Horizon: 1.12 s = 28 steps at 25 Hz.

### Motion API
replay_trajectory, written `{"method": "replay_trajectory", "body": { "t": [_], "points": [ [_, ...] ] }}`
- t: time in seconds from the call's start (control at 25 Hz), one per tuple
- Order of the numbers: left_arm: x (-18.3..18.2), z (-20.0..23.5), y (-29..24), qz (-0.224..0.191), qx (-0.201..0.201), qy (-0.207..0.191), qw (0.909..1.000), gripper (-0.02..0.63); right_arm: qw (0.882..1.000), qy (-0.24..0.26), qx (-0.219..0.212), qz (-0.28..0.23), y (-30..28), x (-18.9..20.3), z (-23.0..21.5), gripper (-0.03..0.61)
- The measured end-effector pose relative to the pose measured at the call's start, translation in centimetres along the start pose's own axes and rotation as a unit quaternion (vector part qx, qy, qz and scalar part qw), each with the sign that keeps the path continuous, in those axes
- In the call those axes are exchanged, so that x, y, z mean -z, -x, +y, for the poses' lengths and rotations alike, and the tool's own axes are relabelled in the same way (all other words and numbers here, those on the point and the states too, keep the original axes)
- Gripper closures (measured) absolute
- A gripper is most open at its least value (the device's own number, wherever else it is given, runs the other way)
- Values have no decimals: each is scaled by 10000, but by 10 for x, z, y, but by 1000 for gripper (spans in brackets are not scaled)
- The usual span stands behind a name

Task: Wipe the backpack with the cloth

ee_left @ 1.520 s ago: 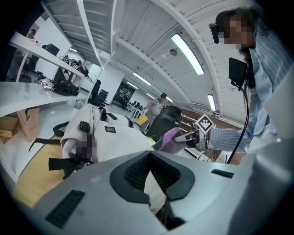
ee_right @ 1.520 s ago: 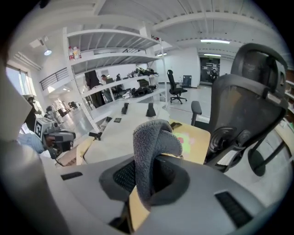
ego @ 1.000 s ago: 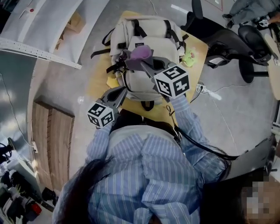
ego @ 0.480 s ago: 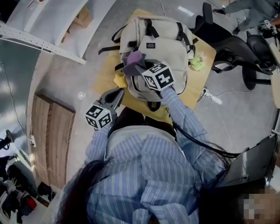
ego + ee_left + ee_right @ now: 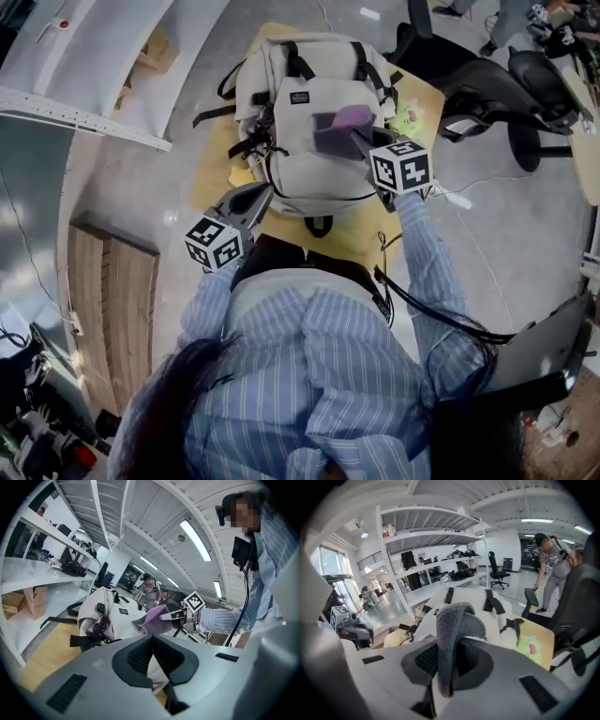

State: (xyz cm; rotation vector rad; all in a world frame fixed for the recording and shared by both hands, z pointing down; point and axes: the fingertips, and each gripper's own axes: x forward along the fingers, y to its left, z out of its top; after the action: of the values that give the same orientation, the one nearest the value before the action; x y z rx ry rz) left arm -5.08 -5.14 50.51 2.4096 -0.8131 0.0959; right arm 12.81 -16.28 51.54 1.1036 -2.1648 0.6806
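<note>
Head view – right gripper [image 5: 354,138] clamps cloth [image 5: 335,121] against backpack [image 5: 298,164].

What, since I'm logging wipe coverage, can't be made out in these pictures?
- Head view: backpack fabric under the cloth, covered by it.
- Right gripper view: where cloth meets backpack, hidden behind the cloth and right gripper.
- Head view: green item on the table, too small to identify.
</note>
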Motion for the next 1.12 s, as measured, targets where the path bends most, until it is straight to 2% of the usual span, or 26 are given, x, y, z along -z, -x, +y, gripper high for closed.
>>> {"method": "replay_trajectory", "body": {
  "t": [0.32, 0.6, 0.72, 0.88, 1.12],
  "points": [
    [-1, -17, -23, 217, 348, -155, 9990, 609, 9948, -499, 875, 160, 55, 52, -86, 537],
    [-1, -17, -26, 301, 372, -175, 9987, 609, 9877, -838, 1284, 294, 85, 87, -120, 537],
    [-1, -14, -26, 289, 314, -155, 9990, 609, 9903, -745, 1162, 152, 93, 73, -112, 537],
    [-1, -7, -25, 261, 228, -104, 9993, 609, 9963, -282, 766, -262, 98, 22, -76, 537],
    [-1, -2, -20, 206, 151, -66, 9997, 609, 9956, 535, -180, -748, 63, -59, 11, 537]
  ]
}}
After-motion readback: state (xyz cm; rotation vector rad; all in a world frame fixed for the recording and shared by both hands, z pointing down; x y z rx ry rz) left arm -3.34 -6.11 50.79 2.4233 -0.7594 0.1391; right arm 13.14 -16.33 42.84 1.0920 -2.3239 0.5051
